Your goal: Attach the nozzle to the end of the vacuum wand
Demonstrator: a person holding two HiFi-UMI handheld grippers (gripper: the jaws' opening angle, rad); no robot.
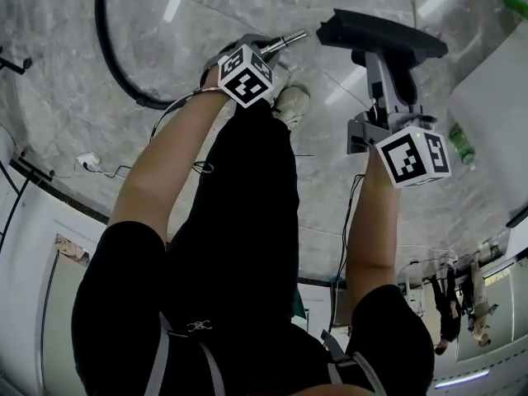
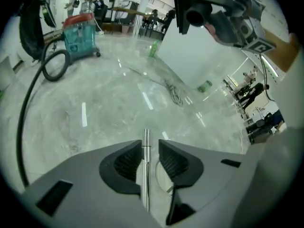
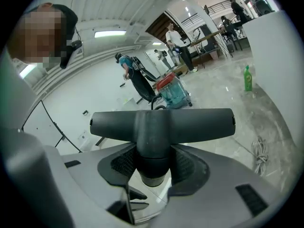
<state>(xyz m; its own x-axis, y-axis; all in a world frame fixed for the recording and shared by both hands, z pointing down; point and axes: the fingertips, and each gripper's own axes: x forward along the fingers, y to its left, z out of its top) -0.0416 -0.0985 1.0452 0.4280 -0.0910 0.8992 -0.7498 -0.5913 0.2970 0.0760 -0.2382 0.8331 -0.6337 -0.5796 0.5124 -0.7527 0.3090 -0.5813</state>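
In the head view my left gripper (image 1: pixel 266 54) has the thin metal vacuum wand (image 1: pixel 285 40) sticking out past its tip over the marble floor. In the left gripper view the wand (image 2: pixel 146 170) runs between the jaws, lying against the left pad with a gap to the right pad. My right gripper (image 1: pixel 384 110) is shut on the neck of the black T-shaped nozzle (image 1: pixel 379 35), and both pads press that neck in the right gripper view (image 3: pixel 153 148). The nozzle (image 2: pixel 209 6) hangs up and to the right of the wand tip, apart from it, with its round socket turned toward the left gripper.
A black hose (image 1: pixel 115 56) curves over the floor to a teal vacuum canister (image 2: pixel 78 34). A white table (image 2: pixel 199 56) stands at the right, with a green bottle (image 2: pixel 153 49) and a coiled cable (image 2: pixel 175 94) on the floor beside it. My shoe (image 1: pixel 290 104) is below the left gripper. People stand far off.
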